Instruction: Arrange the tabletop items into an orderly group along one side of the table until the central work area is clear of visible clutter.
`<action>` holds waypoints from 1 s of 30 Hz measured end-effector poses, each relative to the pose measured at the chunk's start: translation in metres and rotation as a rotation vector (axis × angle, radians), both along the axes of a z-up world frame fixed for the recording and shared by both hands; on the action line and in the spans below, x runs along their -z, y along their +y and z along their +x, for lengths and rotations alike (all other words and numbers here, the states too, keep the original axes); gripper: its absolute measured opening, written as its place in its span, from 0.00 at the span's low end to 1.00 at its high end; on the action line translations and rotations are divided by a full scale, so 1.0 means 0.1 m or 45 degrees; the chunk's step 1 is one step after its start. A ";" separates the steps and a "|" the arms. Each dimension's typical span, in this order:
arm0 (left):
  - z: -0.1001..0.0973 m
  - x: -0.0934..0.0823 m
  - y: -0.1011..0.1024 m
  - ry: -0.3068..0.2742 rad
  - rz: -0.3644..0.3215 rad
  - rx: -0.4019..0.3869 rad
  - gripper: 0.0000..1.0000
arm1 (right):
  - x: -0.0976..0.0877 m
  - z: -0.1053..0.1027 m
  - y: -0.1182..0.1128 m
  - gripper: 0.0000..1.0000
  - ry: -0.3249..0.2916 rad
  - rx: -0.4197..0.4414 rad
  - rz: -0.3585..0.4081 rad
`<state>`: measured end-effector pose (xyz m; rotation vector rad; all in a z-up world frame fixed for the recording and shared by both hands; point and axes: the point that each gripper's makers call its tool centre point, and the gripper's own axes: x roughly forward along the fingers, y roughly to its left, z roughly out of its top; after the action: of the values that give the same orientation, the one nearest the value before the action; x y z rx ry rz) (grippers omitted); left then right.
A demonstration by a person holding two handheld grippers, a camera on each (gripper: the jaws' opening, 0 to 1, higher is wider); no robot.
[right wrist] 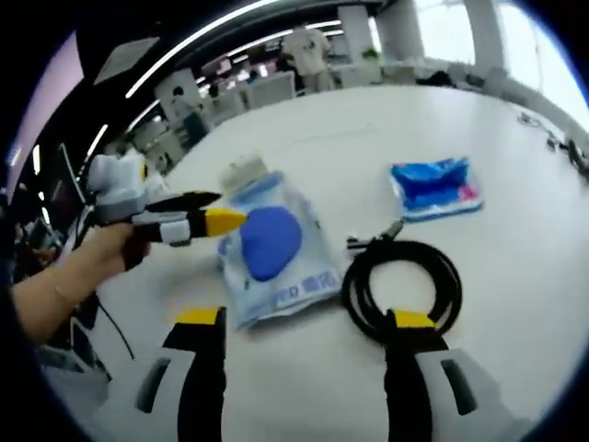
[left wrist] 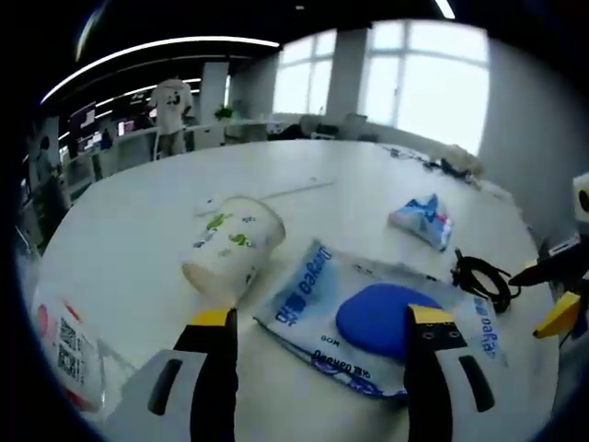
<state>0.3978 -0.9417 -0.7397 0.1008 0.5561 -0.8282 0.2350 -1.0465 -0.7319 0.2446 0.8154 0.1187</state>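
My left gripper (left wrist: 320, 322) is open, its jaws standing wide just above the near edge of a clear printed bag (left wrist: 313, 285) with a round blue item (left wrist: 373, 318) inside. A paper cup (left wrist: 230, 244) lies on its side to the left of the bag. A small blue packet (left wrist: 423, 219) lies farther back. My right gripper (right wrist: 306, 322) is open over the white table (right wrist: 515, 276), between the same bag (right wrist: 271, 244) and a coiled black cable (right wrist: 405, 281). In the right gripper view, a hand holds the left gripper (right wrist: 216, 214) by the bag.
The blue packet (right wrist: 435, 189) lies beyond the cable (left wrist: 483, 276). A white packet with a QR code (left wrist: 64, 350) sits near the table edge. The right gripper (left wrist: 543, 295) enters from the right. A person (left wrist: 172, 110) stands at desks far behind. More clutter (left wrist: 456, 164) lies at the table's far side.
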 end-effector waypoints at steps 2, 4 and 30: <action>0.03 0.02 -0.01 -0.002 0.002 0.006 0.66 | 0.04 0.00 0.05 0.64 0.004 -0.003 -0.008; 0.04 0.04 -0.02 -0.001 0.004 0.006 0.63 | 0.07 0.00 0.06 0.64 0.003 0.006 -0.036; 0.18 0.15 0.02 0.002 0.033 -0.020 0.51 | 0.05 0.02 0.35 0.53 -0.004 -0.027 -0.063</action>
<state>0.4154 -0.9398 -0.7551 0.1193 0.5683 -0.8057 0.2371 -1.0119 -0.7370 0.1892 0.8171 0.1187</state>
